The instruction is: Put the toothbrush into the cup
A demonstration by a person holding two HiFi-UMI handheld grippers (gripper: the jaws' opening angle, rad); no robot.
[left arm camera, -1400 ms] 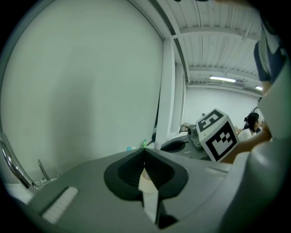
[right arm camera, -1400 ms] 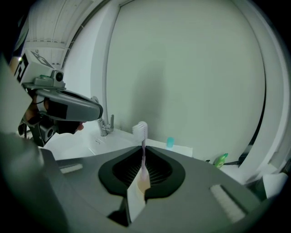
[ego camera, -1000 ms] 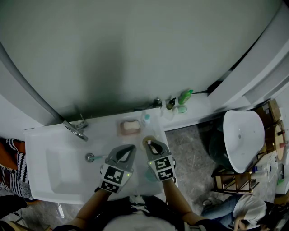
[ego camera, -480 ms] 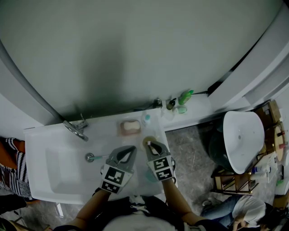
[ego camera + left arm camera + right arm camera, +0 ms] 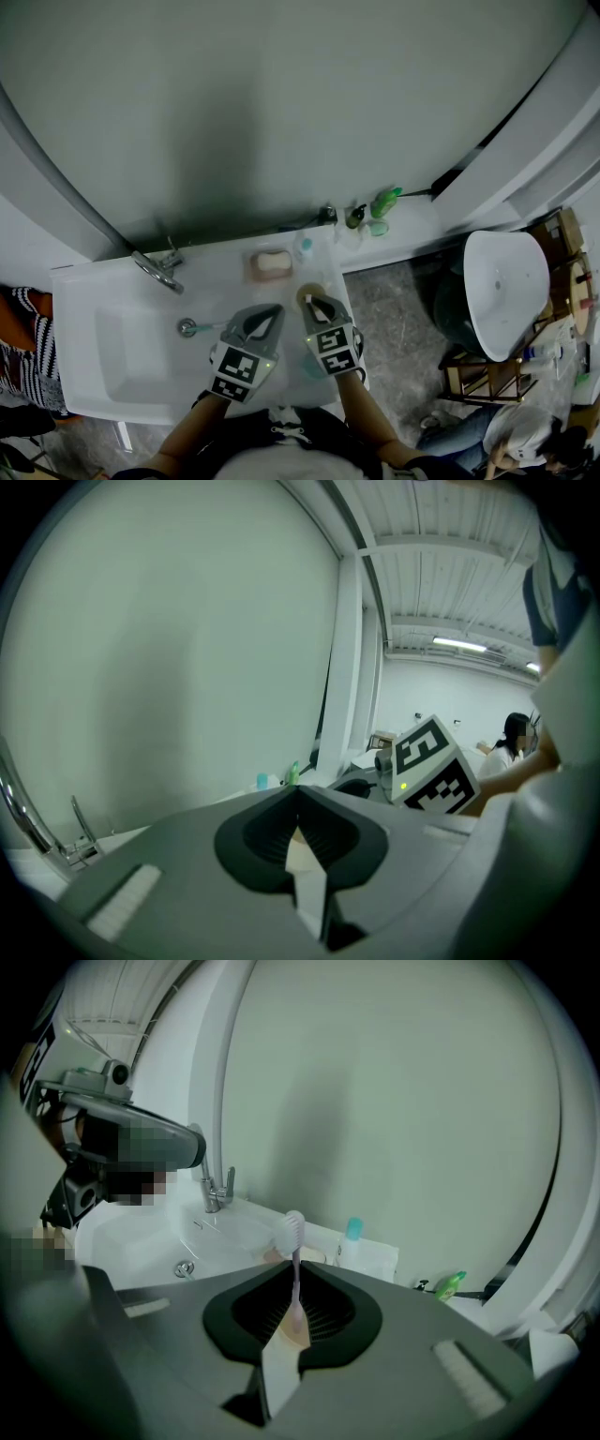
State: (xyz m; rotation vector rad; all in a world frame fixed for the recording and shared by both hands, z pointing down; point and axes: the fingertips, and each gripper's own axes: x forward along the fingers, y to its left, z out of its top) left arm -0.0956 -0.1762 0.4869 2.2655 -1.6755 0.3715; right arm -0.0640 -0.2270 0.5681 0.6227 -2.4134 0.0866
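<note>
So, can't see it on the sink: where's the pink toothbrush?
Right gripper view: pink toothbrush, bristles up, clamped by the right gripper over the white sink.

Pink toothbrush (image 5: 295, 1274); white sink (image 5: 80, 286); green bottle (image 5: 384, 201)

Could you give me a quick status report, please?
Left gripper shut, empty. Right gripper shut on toothbrush, bristles up. Cup at its tips. Nothing seen in the way.
</note>
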